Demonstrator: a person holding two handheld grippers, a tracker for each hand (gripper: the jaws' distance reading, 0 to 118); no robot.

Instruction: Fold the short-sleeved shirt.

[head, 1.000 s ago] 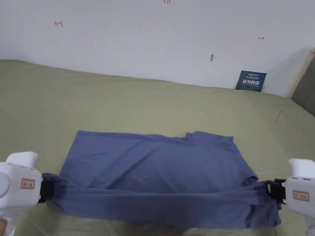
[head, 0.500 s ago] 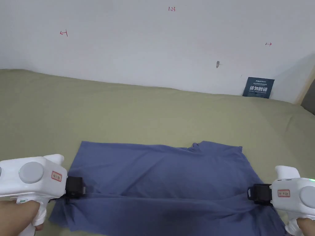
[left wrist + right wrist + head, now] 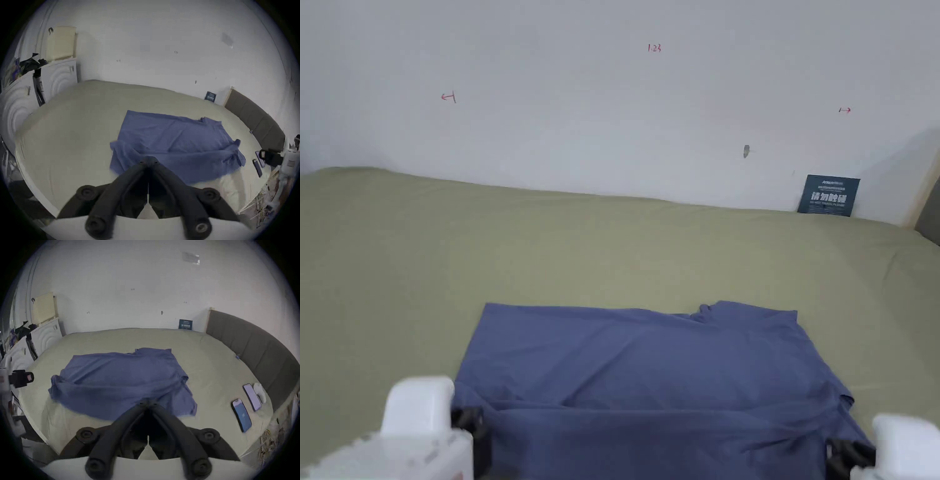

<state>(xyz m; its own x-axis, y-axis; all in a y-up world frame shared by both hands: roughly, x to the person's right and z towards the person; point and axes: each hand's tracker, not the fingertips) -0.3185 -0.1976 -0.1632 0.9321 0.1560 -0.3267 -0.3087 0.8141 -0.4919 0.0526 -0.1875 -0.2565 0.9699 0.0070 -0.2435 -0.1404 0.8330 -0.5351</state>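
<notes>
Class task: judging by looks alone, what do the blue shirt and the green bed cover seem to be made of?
Blue shirt: likely thin, matte knit fabric; it drapes limply in soft wrinkles. Green bed cover: seemingly smooth, matte woven cloth, stretched nearly flat with faint creases. The fibre cannot be told.

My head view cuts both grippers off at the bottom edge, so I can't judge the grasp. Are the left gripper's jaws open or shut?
Observer: Shut. In the left gripper view, the left gripper has its tips meeting, over the near fold of the shirt.
Operator: And the right one?
Observer: The right gripper is shut too. The left gripper view shows it off the shirt's right side, apart from the cloth.
Operator: Anything beside the shirt I should avoid?
Observer: Two phones lie on the bed, to the right of the shirt.
</notes>
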